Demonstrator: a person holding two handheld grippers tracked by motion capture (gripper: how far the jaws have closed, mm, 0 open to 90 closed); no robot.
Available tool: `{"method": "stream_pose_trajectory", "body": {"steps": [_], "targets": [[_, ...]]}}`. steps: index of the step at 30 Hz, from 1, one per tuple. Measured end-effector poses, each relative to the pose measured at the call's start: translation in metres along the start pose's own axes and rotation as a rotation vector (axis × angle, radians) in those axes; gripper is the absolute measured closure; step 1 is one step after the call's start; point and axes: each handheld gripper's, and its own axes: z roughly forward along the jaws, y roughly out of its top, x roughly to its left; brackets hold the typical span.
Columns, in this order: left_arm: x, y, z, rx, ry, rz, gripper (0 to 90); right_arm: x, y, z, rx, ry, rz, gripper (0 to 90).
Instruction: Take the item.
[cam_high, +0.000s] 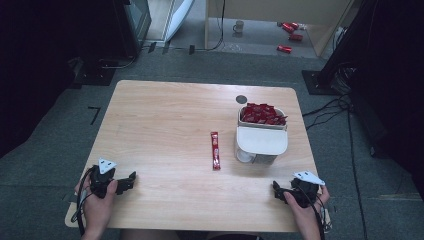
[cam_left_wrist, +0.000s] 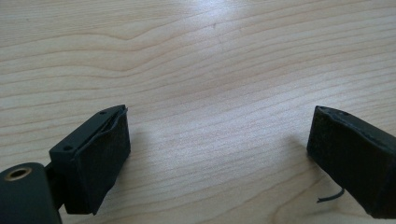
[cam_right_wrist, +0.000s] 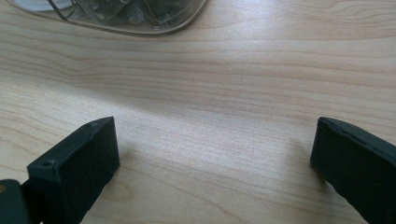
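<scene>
Both the left tongs (cam_high: 131, 179) and right tongs (cam_high: 275, 190) are held wide open and empty on the table (cam_high: 165, 115). A red stick sachet (cam_high: 215, 150) is seen lying between and ahead of them.

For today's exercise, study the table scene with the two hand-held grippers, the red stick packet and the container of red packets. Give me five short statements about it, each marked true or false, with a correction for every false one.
1. The red stick packet lies alone on the wooden table, left of the white container. True.
2. The left gripper is shut on the red stick packet. False: its jaws are open with bare wood between them.
3. The white container holds many red packets at its far end. True.
4. The right gripper rests inside the white container. False: it sits near the table's near edge, apart from the container.
5. Both grippers are open. True.
</scene>
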Motion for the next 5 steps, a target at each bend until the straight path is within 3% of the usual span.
{"method": "stream_pose_trajectory", "body": {"steps": [5], "targets": [[0.0,0.0,0.0,0.0,0.0,0.0,6.4,0.0002,0.0,-0.0001,0.001,-0.001,0.002,0.7]]}}
